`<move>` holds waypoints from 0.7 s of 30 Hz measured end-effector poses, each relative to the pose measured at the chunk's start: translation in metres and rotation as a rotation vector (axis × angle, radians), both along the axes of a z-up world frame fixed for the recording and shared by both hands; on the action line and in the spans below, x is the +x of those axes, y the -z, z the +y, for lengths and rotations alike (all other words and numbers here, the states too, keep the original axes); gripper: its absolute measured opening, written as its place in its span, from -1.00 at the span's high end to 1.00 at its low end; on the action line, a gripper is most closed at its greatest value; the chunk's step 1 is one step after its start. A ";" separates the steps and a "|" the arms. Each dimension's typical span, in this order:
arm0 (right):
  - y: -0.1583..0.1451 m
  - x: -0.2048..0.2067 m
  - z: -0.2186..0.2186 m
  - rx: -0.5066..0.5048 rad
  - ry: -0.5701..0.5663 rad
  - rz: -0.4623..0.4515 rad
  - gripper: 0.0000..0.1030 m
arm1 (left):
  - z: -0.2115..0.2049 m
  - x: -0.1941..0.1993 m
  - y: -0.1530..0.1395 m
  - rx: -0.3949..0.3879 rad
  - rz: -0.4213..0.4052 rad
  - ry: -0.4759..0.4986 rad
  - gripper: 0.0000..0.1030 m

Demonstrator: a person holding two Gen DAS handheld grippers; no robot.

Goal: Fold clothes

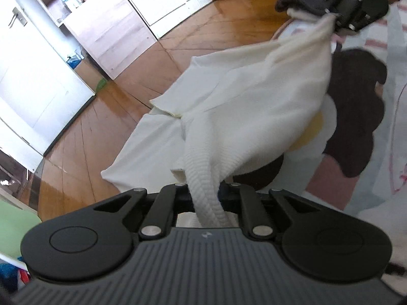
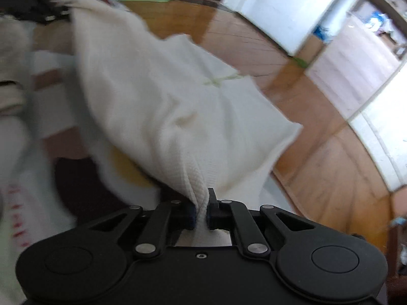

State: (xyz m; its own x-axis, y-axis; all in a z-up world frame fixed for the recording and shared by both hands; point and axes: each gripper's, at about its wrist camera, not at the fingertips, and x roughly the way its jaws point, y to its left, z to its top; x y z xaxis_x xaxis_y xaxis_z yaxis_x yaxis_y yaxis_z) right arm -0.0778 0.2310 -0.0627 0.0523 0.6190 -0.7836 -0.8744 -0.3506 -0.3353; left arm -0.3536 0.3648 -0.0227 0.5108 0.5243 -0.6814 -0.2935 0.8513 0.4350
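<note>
A cream knit garment [image 1: 254,96] hangs stretched between both grippers above a printed sheet. My left gripper [image 1: 203,190] is shut on its ribbed hem, bunched into a thick roll between the fingers. My right gripper [image 2: 201,211] is shut on the other ribbed edge of the same garment [image 2: 165,96], pinched between its pads. In the left wrist view the right gripper [image 1: 333,20] shows at the top right with cloth in its tips. At the top left of the right wrist view, blurred, is the left gripper [image 2: 53,7]. The far part of the garment still rests on the sheet.
The printed sheet [image 1: 356,132] with a dark brown figure and a yellow patch lies under the garment. Wooden floor [image 1: 106,132] runs to the left, with white cabinets [image 1: 38,76] and a shelf unit [image 1: 106,33] beyond. A dark garment [image 1: 300,0] lies at the top right.
</note>
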 end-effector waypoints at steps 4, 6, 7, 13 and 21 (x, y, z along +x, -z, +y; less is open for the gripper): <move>-0.020 -0.016 -0.023 -0.061 -0.050 0.061 0.85 | -0.020 -0.017 -0.025 0.018 0.012 0.027 0.81; -0.030 -0.024 -0.037 -0.103 -0.064 0.108 0.85 | -0.038 -0.030 -0.035 -0.003 0.023 0.044 0.81; -0.034 -0.028 -0.045 -0.129 -0.080 0.136 0.85 | -0.050 -0.036 -0.040 -0.018 0.034 0.057 0.81; -0.048 -0.040 -0.069 -0.220 -0.160 0.227 0.85 | -0.076 -0.054 -0.033 -0.133 0.073 0.044 0.81; -0.031 -0.006 0.021 -0.184 -0.083 0.134 0.85 | -0.004 -0.022 -0.003 -0.136 0.019 -0.087 0.81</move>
State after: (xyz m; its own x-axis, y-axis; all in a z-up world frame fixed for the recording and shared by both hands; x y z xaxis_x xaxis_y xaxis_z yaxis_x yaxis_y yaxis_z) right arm -0.0841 0.2517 -0.0320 -0.1046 0.4629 -0.8802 -0.8724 -0.4676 -0.1422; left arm -0.3754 0.3608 -0.0193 0.4539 0.4679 -0.7583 -0.3613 0.8746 0.3234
